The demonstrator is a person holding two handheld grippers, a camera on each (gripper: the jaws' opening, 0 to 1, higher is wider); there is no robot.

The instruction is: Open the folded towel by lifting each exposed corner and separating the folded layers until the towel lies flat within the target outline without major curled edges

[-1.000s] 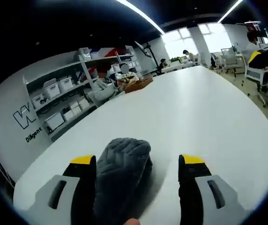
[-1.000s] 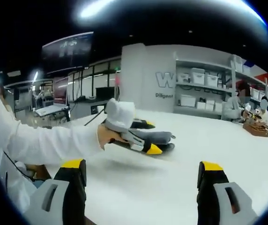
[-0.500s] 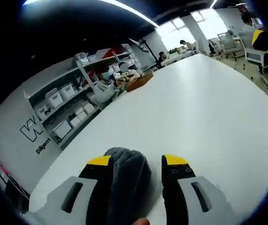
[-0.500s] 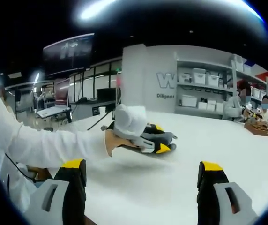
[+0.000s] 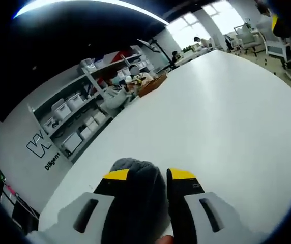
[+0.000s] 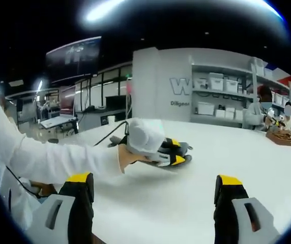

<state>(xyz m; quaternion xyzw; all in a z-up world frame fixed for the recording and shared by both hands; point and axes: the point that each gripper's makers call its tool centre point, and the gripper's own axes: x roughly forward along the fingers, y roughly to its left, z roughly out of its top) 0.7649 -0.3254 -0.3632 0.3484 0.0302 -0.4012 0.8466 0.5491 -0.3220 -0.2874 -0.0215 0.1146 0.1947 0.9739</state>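
Note:
A folded grey quilted towel [image 5: 138,195] lies on the white table [image 5: 222,112], and my left gripper [image 5: 149,175] is shut on it, yellow-tipped jaws pressing its two sides. In the right gripper view the same left gripper [image 6: 173,152] shows ahead, held by a person's hand in a white sleeve [image 6: 59,157], with the grey towel [image 6: 183,147] between its jaws low over the table. My right gripper [image 6: 153,180] stands open near the table's front, with nothing between its fingers.
Shelves with white boxes [image 5: 71,119] line the wall behind the table. A wooden basket [image 5: 153,84] sits at the table's far edge, with seated people behind it. Office chairs [image 5: 275,43] stand off to the right. A wide white tabletop [image 6: 267,178] stretches beyond the towel.
My left gripper's jaws have closed from wide apart onto the towel. In the right gripper view the left gripper and hand have shifted slightly right. My right gripper has stayed still.

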